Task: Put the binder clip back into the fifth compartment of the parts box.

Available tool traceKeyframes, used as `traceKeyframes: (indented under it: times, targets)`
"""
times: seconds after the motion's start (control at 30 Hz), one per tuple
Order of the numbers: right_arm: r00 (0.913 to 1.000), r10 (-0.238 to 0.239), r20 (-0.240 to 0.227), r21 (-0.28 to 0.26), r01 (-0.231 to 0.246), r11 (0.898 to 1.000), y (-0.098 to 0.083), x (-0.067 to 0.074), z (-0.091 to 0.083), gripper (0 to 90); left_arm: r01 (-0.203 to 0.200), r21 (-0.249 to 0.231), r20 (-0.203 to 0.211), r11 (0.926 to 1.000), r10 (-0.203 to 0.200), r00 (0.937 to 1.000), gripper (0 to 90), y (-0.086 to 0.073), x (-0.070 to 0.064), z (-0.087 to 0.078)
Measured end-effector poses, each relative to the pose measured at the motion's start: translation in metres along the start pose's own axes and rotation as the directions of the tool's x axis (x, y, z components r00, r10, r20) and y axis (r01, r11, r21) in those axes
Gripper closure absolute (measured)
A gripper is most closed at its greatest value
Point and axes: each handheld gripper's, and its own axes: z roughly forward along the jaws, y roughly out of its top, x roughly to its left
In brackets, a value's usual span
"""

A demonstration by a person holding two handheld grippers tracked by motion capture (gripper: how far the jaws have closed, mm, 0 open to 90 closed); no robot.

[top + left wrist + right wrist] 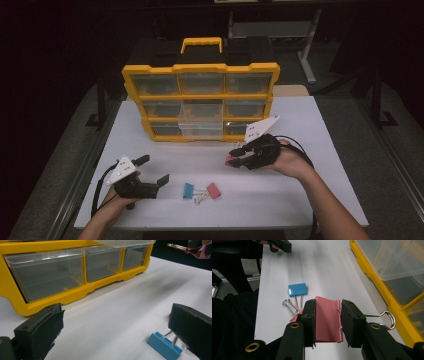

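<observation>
Right gripper point(328, 322): black padded jaws clamped on a pink binder clip point(328, 323), its folded metal body flat between them, wire handle looping out one side.
Left gripper point(115, 332): jaws spread wide, foam-faced pads rough-edged, nothing between them.
Table point(300, 190): smooth white top; a blue binder clip point(188, 190) and a second pink clip point(213, 190) lie handle to handle.
Organiser point(200, 95): yellow plastic frame, clear boxy drawers, one clear drawer point(201, 120) pulled out.

A pink binder clip point(328, 320) is clamped aloft; blue point(188, 190) and pink point(213, 189) clips lie touching on the table.
</observation>
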Motion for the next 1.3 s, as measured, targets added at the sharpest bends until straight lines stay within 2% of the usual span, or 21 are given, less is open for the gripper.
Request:
traceKeyframes:
  times: [0.03, 0.13, 0.23, 0.3, 0.37, 0.47, 0.57, 0.6, 0.63, 0.83, 0.87, 0.9, 1.03, 1.1, 1.13, 1.3]
  targets:
    - [0.9999, 0.013, -0.007, -0.004, -0.013, 1.000, 0.001, 0.000, -0.001, 64.3, 0.002, 0.001, 0.000, 1.0000, -0.002, 1.0000, 0.0, 0.000, 0.000, 0.000]
    - [1.0000, -0.001, -0.001, -0.006, 0.001, 1.000, 0.003, -0.002, -0.005, 64.3, 0.001, 0.005, 0.002, 1.0000, -0.001, 1.0000, 0.0, 0.000, -0.001, 0.000]
    - [0.9999, 0.009, -0.009, -0.012, -0.009, 1.000, 0.006, -0.002, -0.008, 64.3, -0.005, 0.005, 0.003, 1.0000, 0.005, 1.0000, 0.0, 0.000, -0.001, 0.000]
    - [1.0000, 0.002, -0.005, -0.011, -0.002, 1.000, 0.008, -0.003, -0.011, 64.3, 0.007, -0.001, 0.001, 1.0000, -0.007, 1.0000, 0.0, 0.000, -0.001, 0.000]
    - [0.9996, 0.020, -0.018, -0.022, -0.020, 1.000, 0.011, -0.003, -0.014, 64.3, 0.010, -0.008, 0.002, 0.9999, -0.010, 0.9999, 0.0, 0.000, -0.002, 0.000]
    - [0.9997, 0.021, -0.014, -0.023, -0.021, 1.000, 0.014, -0.004, -0.018, 64.3, 0.015, -0.009, 0.003, 0.9998, -0.015, 0.9999, 0.0, 0.000, -0.002, 0.001]
    - [0.9997, 0.019, -0.014, -0.031, -0.020, 0.999, 0.017, -0.005, -0.023, 64.3, 0.014, -0.005, 0.003, 0.9999, -0.014, 0.9999, 0.0, 0.000, -0.002, 0.001]
    - [0.9999, 0.004, -0.012, -0.034, -0.005, 0.999, 0.018, -0.007, -0.025, 64.3, 0.011, -0.005, 0.004, 0.9999, -0.011, 0.9999, 0.0, 0.000, -0.002, 0.000]
    - [0.9995, 0.023, -0.022, -0.038, -0.024, 0.999, 0.019, -0.006, -0.027, 64.3, 0.008, -0.005, 0.004, 1.0000, -0.008, 1.0000, 0.0, 0.000, -0.002, 0.000]
    - [0.9997, 0.015, -0.021, -0.039, -0.016, 0.999, 0.027, -0.009, -0.035, 64.3, 0.005, -0.002, 0.003, 1.0000, -0.004, 1.0000, 0.0, 0.000, -0.002, 0.000]
    - [0.9993, 0.025, -0.028, -0.041, -0.026, 0.999, 0.029, -0.009, -0.037, 64.3, 0.003, 0.002, 0.003, 1.0000, -0.003, 1.0000, 0.0, 0.000, -0.002, 0.000]
    - [0.9997, 0.011, -0.023, -0.040, -0.012, 0.999, 0.030, -0.011, -0.038, 64.3, 0.007, 0.000, 0.003, 1.0000, -0.007, 1.0000, 0.0, 0.000, -0.002, 0.000]
    - [0.9991, 0.029, -0.032, -0.046, -0.030, 0.998, 0.036, -0.012, -0.042, 64.3, 0.010, -0.006, 0.004, 0.9999, -0.010, 0.9999, 0.0, 0.000, -0.003, 0.001]
    - [0.9994, 0.017, -0.029, -0.049, -0.018, 0.999, 0.038, -0.015, -0.044, 64.3, 0.007, -0.005, 0.005, 1.0000, -0.007, 1.0000, 0.0, 0.000, -0.003, 0.001]
    - [0.9989, 0.027, -0.037, -0.053, -0.029, 0.998, 0.039, -0.014, -0.044, 64.3, 0.003, -0.006, 0.005, 1.0000, -0.003, 1.0000, 0.0, 0.000, -0.002, 0.001]
    - [0.9990, 0.019, -0.041, -0.057, -0.022, 0.998, 0.047, -0.017, -0.048, 64.3, 0.002, -0.001, 0.005, 1.0000, -0.002, 1.0000, 0.0, 0.000, -0.002, 0.001]
